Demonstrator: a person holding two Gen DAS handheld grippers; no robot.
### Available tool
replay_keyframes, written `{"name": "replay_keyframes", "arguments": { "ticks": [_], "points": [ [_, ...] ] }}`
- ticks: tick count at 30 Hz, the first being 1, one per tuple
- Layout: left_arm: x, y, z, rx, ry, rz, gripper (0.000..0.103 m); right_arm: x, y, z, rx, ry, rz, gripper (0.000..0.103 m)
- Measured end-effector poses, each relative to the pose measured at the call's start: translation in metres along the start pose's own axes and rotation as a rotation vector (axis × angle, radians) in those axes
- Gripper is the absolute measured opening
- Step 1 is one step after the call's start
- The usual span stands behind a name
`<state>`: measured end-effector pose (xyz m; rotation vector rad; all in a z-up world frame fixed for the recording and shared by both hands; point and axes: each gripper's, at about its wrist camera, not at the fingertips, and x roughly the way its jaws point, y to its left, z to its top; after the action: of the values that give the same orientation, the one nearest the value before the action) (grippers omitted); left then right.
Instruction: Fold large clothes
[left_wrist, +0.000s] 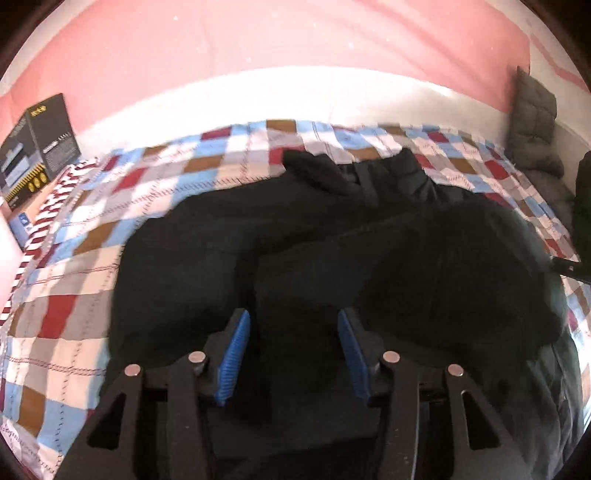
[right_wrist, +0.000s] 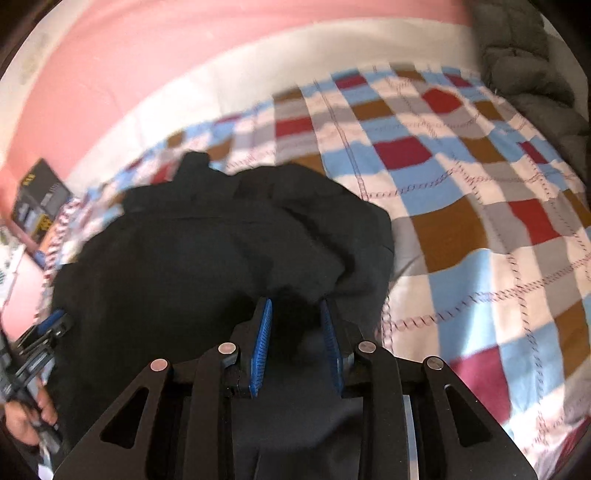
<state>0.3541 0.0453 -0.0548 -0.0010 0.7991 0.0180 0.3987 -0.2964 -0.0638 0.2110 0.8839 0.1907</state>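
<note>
A large black garment (left_wrist: 332, 251) lies spread on a checked bedspread (left_wrist: 74, 258), with part of it folded over toward the right. My left gripper (left_wrist: 293, 321) hangs just above the garment's near part, jaws wide apart and empty. In the right wrist view the same garment (right_wrist: 207, 236) is bunched, and my right gripper (right_wrist: 295, 314) has its blue pads (right_wrist: 262, 332) part-way closed around a fold of black cloth. The left gripper also shows at the left edge of the right wrist view (right_wrist: 48, 328).
A black box (left_wrist: 37, 147) stands at the bed's far left by the pink wall. A grey quilted cushion (left_wrist: 535, 122) leans at the far right; it also shows in the right wrist view (right_wrist: 524, 55). The checked bedspread (right_wrist: 480, 221) lies bare to the right of the garment.
</note>
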Motion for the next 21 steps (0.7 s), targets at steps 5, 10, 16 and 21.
{"name": "replay_keyframes", "arguments": {
  "ticks": [5, 10, 16, 21],
  "points": [
    [0.026, 0.013, -0.014, -0.039, 0.104, 0.047, 0.052, 0.012, 0.0, -0.033, -0.032, 0.105, -0.027, 0.029],
    [-0.005, 0.009, -0.009, -0.024, 0.088, 0.06, 0.047, -0.006, 0.006, -0.035, -0.023, 0.098, -0.034, 0.029],
    [-0.08, 0.022, -0.032, -0.059, 0.026, -0.003, 0.047, -0.084, 0.025, -0.052, -0.05, -0.001, -0.007, 0.029],
    [-0.137, 0.026, -0.061, -0.096, -0.001, -0.034, 0.047, -0.141, 0.046, -0.083, -0.085, -0.062, 0.012, 0.03]
  ]
}}
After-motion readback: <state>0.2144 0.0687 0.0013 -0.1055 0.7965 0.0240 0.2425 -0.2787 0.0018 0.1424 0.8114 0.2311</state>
